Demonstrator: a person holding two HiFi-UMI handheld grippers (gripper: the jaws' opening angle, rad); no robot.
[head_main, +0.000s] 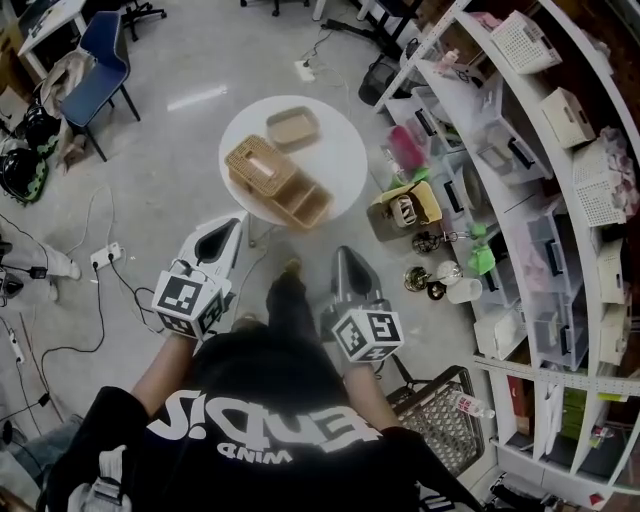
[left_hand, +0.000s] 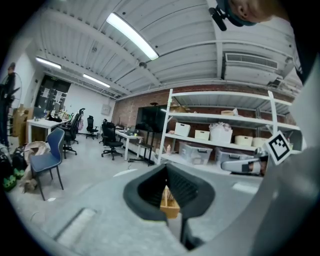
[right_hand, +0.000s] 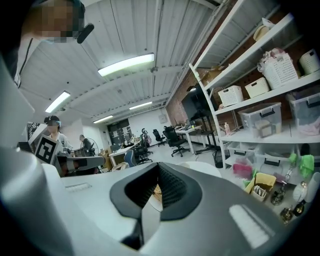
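I hold both grippers up at waist height, apart from everything. My left gripper (head_main: 232, 226) points toward a round white table (head_main: 345, 150); its jaws meet at the tips with nothing between them (left_hand: 168, 186). My right gripper (head_main: 346, 258) is likewise shut and empty (right_hand: 157, 192). On the table stand a lidded woven basket (head_main: 257, 165), an open woven basket (head_main: 310, 206) and a shallow tan tray (head_main: 293, 127). A sliver of a woven basket (left_hand: 169, 204) shows past the left jaws. The table edge (right_hand: 202, 168) shows beyond the right jaws.
White shelving (head_main: 560, 190) with bins runs along the right. Beneath it on the floor are a yellow box (head_main: 405, 207), cups and a wire basket (head_main: 440, 412). A blue chair (head_main: 102, 60), cables and a power strip (head_main: 104, 256) lie to the left.
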